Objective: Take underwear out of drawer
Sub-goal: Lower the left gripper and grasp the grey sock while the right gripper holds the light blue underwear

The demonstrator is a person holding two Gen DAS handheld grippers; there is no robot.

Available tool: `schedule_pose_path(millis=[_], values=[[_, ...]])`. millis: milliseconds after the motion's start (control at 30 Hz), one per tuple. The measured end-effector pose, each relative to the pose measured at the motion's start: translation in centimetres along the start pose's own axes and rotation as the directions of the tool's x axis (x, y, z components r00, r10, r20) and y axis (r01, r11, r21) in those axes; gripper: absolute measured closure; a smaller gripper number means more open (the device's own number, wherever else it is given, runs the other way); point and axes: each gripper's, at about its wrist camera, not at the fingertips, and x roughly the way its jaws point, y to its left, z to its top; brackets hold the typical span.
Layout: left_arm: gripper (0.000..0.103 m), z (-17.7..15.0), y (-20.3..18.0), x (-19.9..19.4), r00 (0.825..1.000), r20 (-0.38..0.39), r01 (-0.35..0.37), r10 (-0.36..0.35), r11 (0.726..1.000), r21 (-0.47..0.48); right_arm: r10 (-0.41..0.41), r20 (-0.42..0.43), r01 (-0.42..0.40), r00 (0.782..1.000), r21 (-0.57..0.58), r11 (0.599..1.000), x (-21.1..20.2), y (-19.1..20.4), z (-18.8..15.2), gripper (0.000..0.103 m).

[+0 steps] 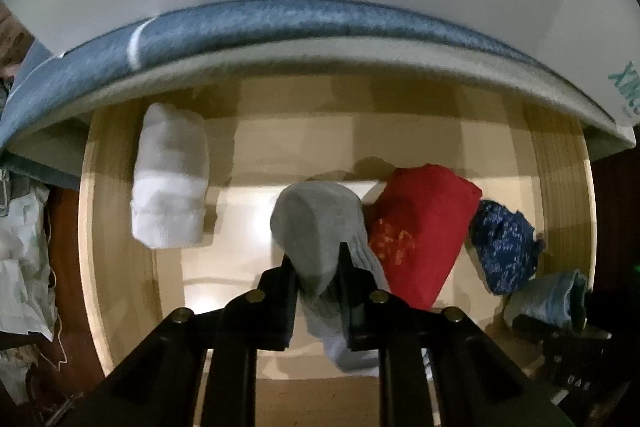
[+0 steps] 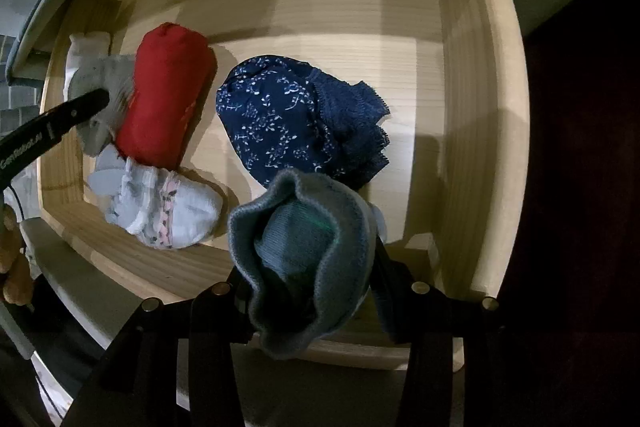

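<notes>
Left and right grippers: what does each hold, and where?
Left gripper pinches the rolled grey sock at its middle; right gripper clamps the light blue sock near its open cuff.

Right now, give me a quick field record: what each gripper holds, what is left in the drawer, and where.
left gripper: shut on a rolled grey sock
right gripper: shut on a rolled light-blue sock
container: open pale wooden drawer
red folded garment: on the drawer floor, against the grey sock
navy floral underwear with lace trim: drawer centre, beyond the light-blue sock
white patterned bundle: near front wall, below the red garment
white rolled sock: far left
navy underwear gripped: no
</notes>
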Motion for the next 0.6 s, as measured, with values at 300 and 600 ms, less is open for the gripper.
schedule_pose_path(millis=[300,600], values=[[0.087,-1.8,1.0,-1.6,1.0,-0.009,-0.008,0.008,1.0,0.017,0.01,0.006,-0.01,1.0,0.009,1.0,0.1,0.0,-0.1,0.06],[0.087,-3.3,2.2,-5.2,0.999,0.024,-0.024,0.023,0.998,0.065,0.007,0.009,-0.007,1.0,0.008,1.0,0.1,0.1,-0.3,0.06]])
